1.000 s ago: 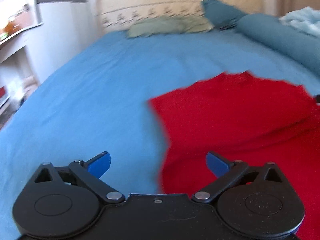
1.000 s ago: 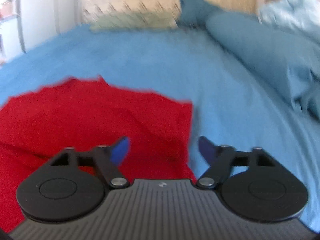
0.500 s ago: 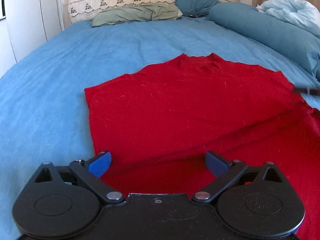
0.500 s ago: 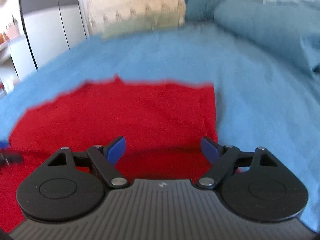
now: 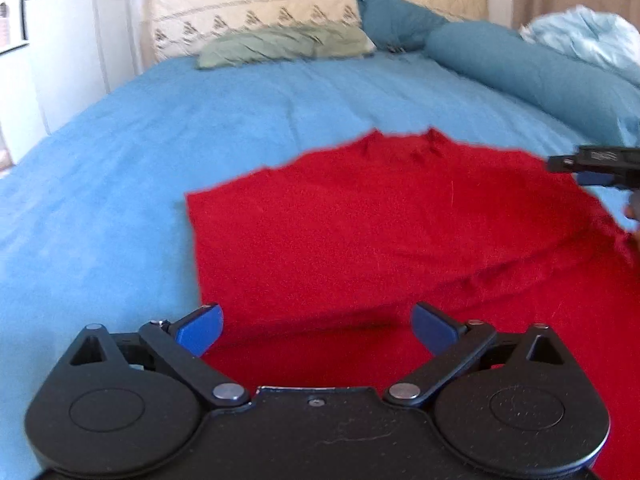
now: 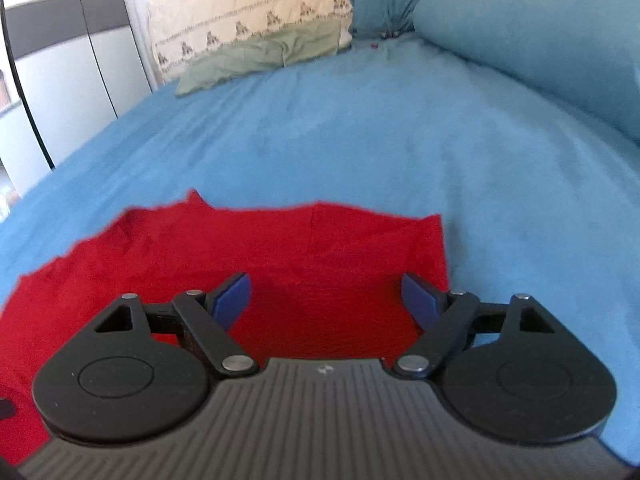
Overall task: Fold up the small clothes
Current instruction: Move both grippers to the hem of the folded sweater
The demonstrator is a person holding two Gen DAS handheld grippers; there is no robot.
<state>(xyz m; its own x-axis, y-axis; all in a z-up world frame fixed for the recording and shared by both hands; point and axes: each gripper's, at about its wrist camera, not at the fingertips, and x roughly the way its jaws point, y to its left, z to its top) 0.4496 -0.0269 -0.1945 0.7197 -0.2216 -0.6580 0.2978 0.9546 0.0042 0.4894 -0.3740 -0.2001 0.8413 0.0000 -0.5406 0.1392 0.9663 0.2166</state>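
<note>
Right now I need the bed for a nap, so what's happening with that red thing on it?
A person is folding a red garment spread on the blue bedspread, one handheld gripper per hand. The left gripper and right gripper both hover over it, fingers open, holding nothing. One fold ridge already crosses the cloth. A green pillow lies at the head of the bed.

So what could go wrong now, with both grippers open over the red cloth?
1. The red cloth already has a fold ridge; a pinch by the left gripper may catch only one layer.
2. The right gripper sits near the cloth's right edge and might grab the blue sheet too.
</note>
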